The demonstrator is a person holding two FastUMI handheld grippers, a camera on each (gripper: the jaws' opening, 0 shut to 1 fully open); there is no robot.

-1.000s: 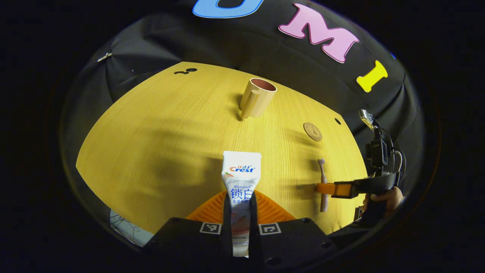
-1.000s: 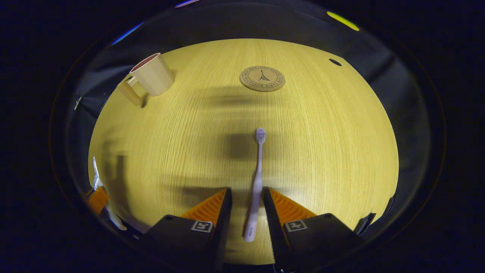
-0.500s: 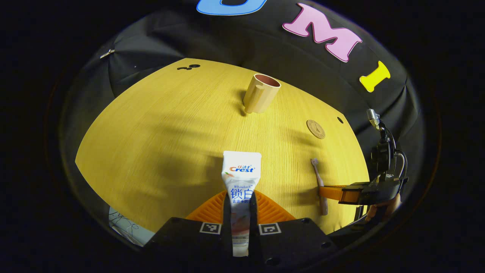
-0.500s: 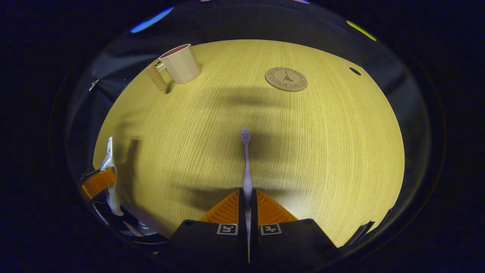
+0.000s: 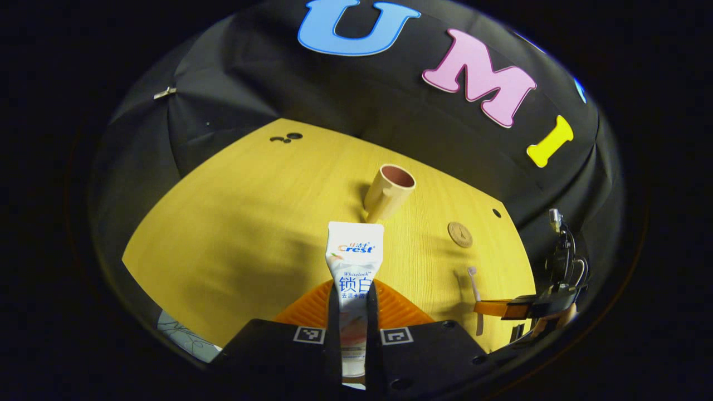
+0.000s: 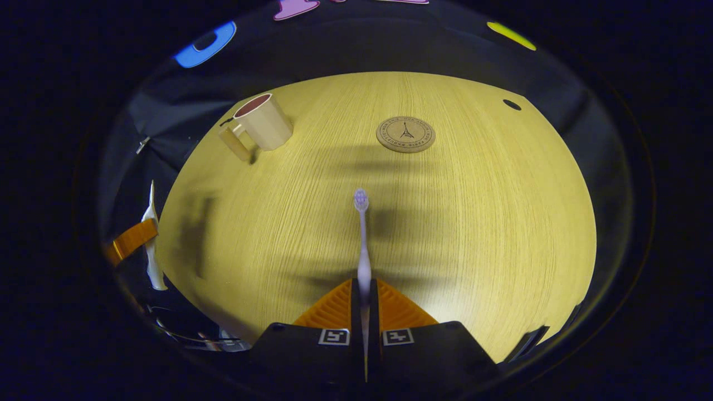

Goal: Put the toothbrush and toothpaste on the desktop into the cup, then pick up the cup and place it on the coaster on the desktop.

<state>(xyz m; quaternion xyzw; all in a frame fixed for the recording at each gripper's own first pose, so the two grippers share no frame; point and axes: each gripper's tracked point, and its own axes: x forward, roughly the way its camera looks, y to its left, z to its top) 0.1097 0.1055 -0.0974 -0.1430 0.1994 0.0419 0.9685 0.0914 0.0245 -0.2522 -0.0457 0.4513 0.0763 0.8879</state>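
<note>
Both grippers are clamped on their loads: the left gripper (image 5: 355,295) has its two fingers pressed against the sides of the toothpaste (image 5: 354,262), whose flat crimped end points up and forward over the desktop (image 5: 239,223), while the right gripper (image 6: 365,295) pinches the lower handle of the toothbrush (image 6: 362,234) with its fingers drawn tight together, the bristled head pointing forward and away. The wooden desktop spreads beneath both tools, backed by the black cloth wall (image 5: 312,94). On it, toward the far side, stands the cup (image 5: 390,192), upright with its mouth open upward and its handle turned toward the near left in the right gripper view (image 6: 259,127). The round coaster (image 6: 405,134) lies flat on the desktop well apart from the cup, off to the cup's right; in the left gripper view it is a small disc (image 5: 460,234) beyond the toothbrush. In that same view the right gripper appears far off at the right edge (image 5: 493,308), held by a hand (image 5: 557,320), with the toothbrush (image 5: 474,281) standing up from its fingers. A small dark hole (image 6: 511,104) marks the desktop near its far right rim.
</note>
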